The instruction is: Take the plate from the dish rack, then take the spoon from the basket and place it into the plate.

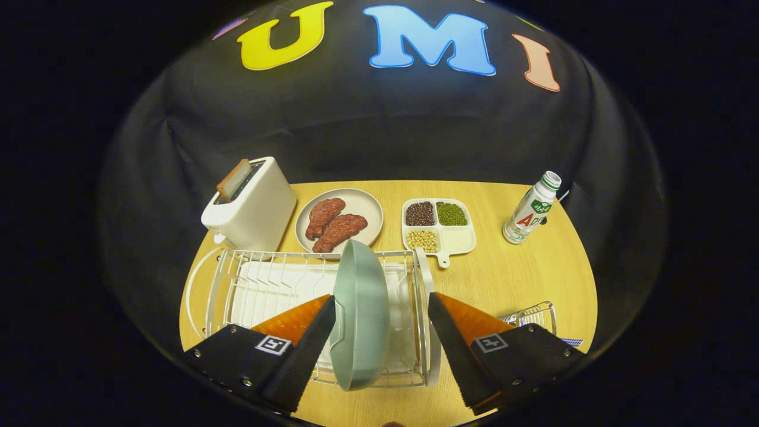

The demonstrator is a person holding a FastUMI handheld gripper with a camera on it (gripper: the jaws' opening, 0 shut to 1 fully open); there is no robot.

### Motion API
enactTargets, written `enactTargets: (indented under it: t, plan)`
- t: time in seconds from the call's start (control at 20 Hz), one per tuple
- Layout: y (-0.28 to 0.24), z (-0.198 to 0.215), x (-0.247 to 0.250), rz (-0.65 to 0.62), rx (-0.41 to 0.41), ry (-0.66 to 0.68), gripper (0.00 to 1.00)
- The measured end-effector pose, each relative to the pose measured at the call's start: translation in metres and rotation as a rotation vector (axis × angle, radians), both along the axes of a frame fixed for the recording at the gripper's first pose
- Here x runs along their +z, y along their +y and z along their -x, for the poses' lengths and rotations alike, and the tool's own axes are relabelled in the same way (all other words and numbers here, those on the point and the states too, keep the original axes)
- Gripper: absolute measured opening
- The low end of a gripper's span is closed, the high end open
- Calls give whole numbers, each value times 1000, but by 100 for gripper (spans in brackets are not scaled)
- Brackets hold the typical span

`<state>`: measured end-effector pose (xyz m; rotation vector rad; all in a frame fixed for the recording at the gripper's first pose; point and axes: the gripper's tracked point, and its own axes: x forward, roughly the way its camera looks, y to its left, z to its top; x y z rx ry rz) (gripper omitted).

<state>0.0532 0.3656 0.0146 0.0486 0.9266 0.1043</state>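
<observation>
A pale green plate stands on edge in the white wire dish rack. My gripper is open around it. The left finger lies close against the plate's rim, while the right finger stands apart from it with a clear gap. A small wire basket sits on the table just behind the right finger; I cannot make out a spoon in it.
Beyond the rack stand a white toaster with a slice of bread, a grey plate with two pieces of meat, and a divided tray of beans. A white bottle stands further right on the wooden table.
</observation>
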Motion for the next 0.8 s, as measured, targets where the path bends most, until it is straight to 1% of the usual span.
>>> enactTargets:
  t: [0.05,0.15,0.2,0.3,0.35,0.4,0.45,0.65,0.8]
  plan:
    - [1,1,-2,8,-6,12,93]
    - [3,0,-14,24,-8,47,90]
    - [-3,0,-21,54,-23,63,76]
    - [-6,-2,-30,66,-31,76,48]
    - [-2,-4,-28,53,-43,74,39]
    - [-3,-1,-33,67,-41,79,27]
    - [-3,-2,-29,85,-40,84,24]
    - [-3,-1,-16,157,-50,61,24]
    - [-3,2,-14,179,-59,70,24]
